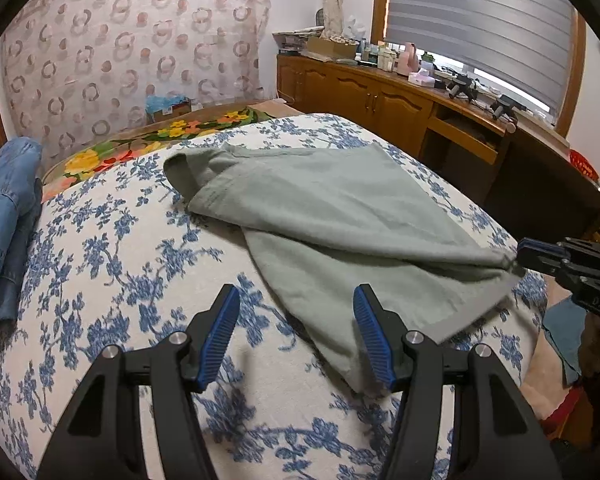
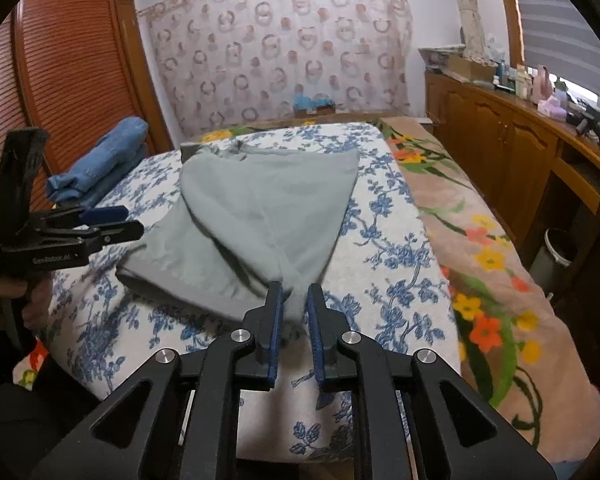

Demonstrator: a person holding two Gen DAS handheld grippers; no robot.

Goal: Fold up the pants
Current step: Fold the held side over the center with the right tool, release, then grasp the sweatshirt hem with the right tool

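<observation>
- Hovering low over the near part of the bed [image 1: 100, 216] in the left wrist view, the left claw [image 1: 296, 300] has its blue-padded fingers [image 1: 220, 332] spread wide with nothing between them; its right finger stands just over the near corner of the pants [image 1: 340, 216].
- Lying on the blue-flowered bedspread [image 1: 140, 280], the grey-green pants are partly folded, one layer drawn slantwise over the other.
- Reaching in from the right edge, the right claw [image 1: 516, 256] meets the pants' right corner, where the cloth is pulled to a point.
- Folded jeans [image 1: 4, 216] sit at the bed's far left.
- At the far right, a wooden cabinet [image 1: 364, 96] carries bottles and boxes under the window blind [image 1: 480, 16].
- Looking from the right wrist view, the right claw [image 2: 294, 292] is closed to a narrow gap, pinching a gathered corner of the pants [image 2: 260, 208] between its pads.
- The pants spread away from that grip toward the far end of the bed [image 2: 380, 240].
- The left claw [image 2: 112, 224] shows side-on at the left, level, beside the pants' left edge; from here I cannot tell how its fingers stand.
- Jeans [image 2: 108, 152] lie at the far left, and a bin [image 2: 552, 256] stands on the floor at the right.
</observation>
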